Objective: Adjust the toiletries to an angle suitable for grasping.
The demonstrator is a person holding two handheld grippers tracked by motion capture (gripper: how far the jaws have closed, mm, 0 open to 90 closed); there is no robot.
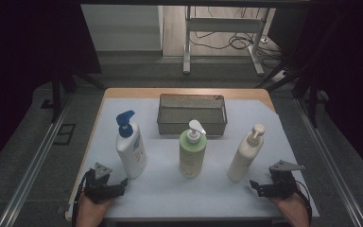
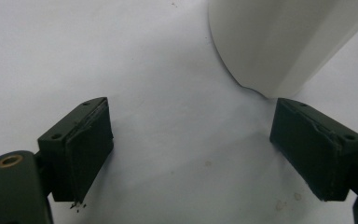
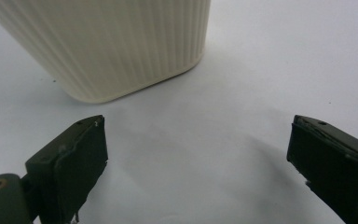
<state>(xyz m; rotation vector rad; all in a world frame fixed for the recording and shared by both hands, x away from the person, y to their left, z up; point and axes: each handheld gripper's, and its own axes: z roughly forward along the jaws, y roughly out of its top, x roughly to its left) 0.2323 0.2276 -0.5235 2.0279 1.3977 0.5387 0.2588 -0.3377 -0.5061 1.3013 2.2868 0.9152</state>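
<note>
Tools (image 1: 123,183) before three bottles (image 1: 192,153)

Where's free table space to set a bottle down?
Widest bare strip: the front edge, between the left claw and right claw, ahead of the green bottle. Also free: the back corners either side of the basket. Crowded: the middle row, where the blue-pump bottle, green bottle and cream bottle leave only narrow gaps. Inside the basket looks empty.

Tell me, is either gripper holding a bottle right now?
No. Left gripper and right gripper are open, empty, short of the blue-pump bottle and cream bottle.
</note>
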